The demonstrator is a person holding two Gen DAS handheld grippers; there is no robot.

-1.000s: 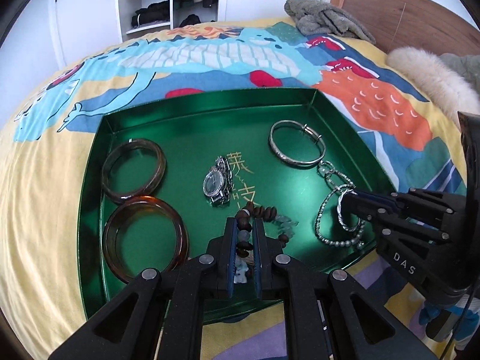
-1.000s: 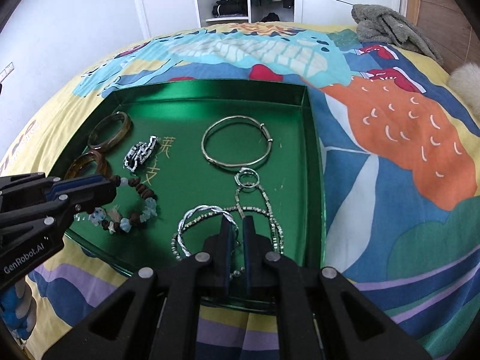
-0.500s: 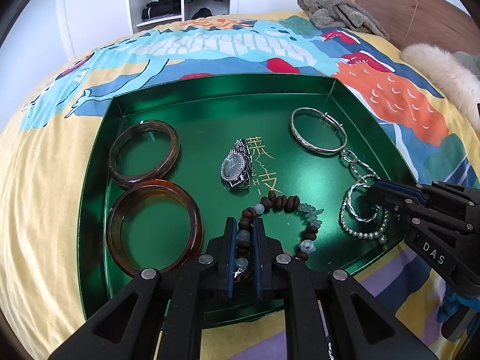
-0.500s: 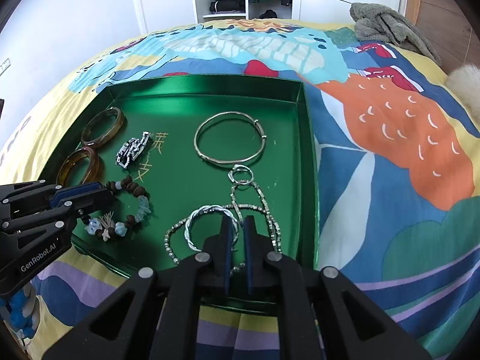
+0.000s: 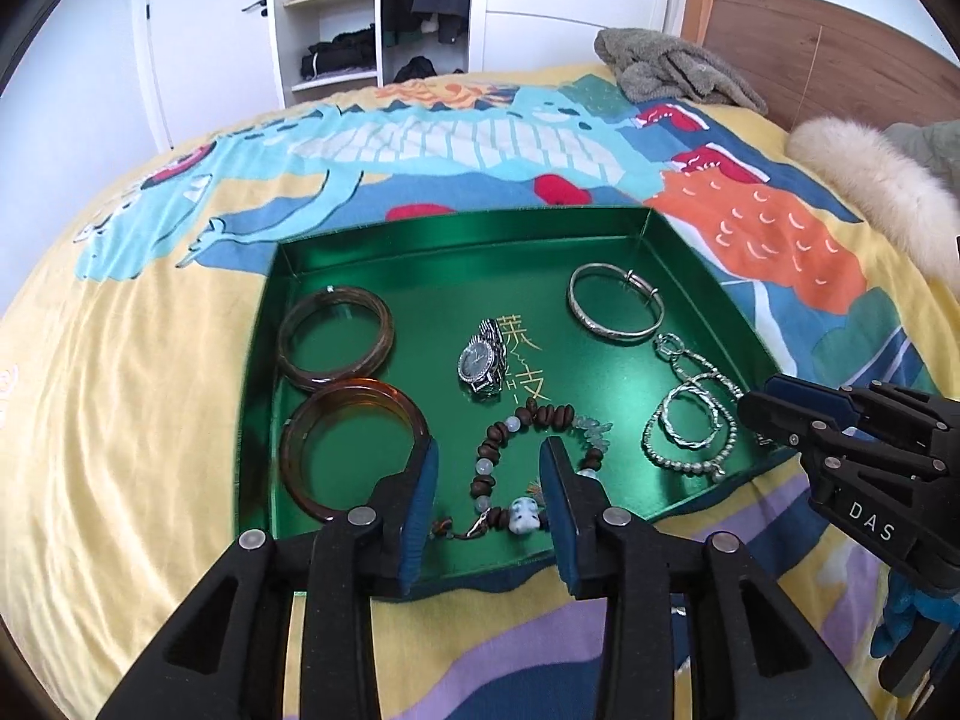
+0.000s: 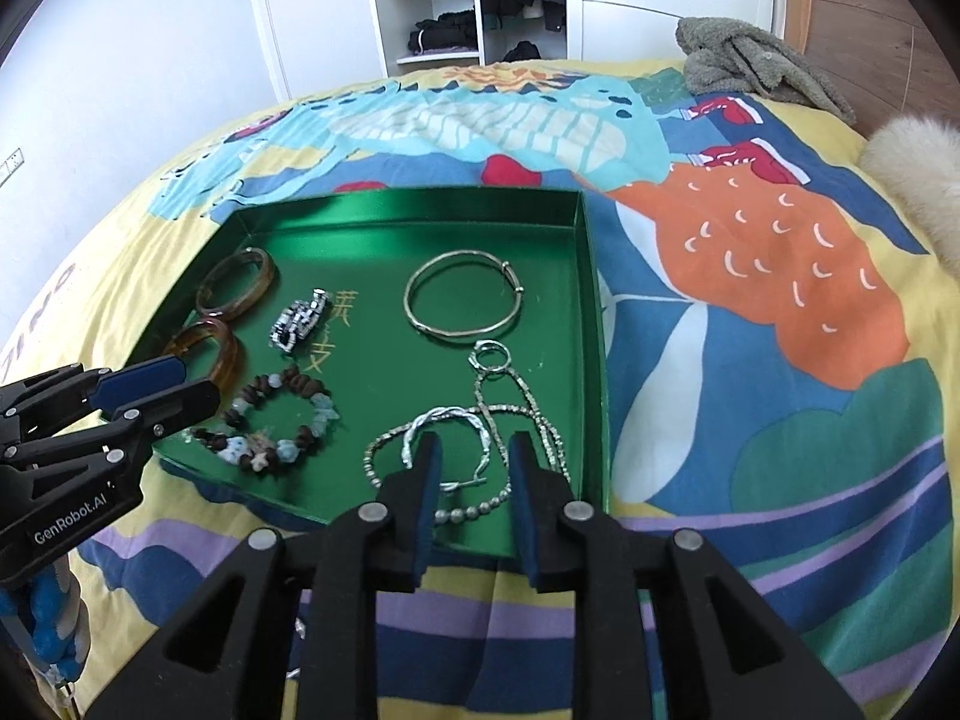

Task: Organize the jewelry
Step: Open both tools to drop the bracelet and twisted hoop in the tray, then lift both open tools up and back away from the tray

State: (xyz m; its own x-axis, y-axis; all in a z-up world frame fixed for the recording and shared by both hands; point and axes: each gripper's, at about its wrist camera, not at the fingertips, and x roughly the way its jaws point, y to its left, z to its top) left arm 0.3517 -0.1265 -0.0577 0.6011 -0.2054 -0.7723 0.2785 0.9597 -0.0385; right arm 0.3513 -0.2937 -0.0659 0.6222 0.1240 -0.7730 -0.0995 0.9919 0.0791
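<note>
Down at the bottom of the left wrist view, the left tongs (image 5: 489,468) stood parted wide with nothing between their blue pads, hovering over the near edge of the green tray (image 5: 456,240); the beaded bracelet (image 5: 528,468) lay on the tray floor in the gap between the two fingers, untouched as far as could be told. Likewise the right tongs (image 6: 472,463), at the bottom centre of the right wrist view, were spread apart and empty, poised above the twisted silver bangle (image 6: 447,420) and the silver chain (image 6: 516,420) looped around it at the tray's lower right. Further up the tray, a plain silver bangle (image 5: 615,307) rested at upper right, with a small ring pendant (image 5: 669,345) just below it. A wristwatch (image 5: 480,360) lay mid-tray beside gold printed characters (image 5: 528,360). At the left side, two brown bangles sat one above the other, the darker bangle (image 5: 335,336) higher and the amber bangle (image 5: 354,447) lower, their rims touching. The tray sat on a bed with a colourful cover (image 5: 420,144); a grey garment (image 5: 678,69) lay at upper right.
</note>
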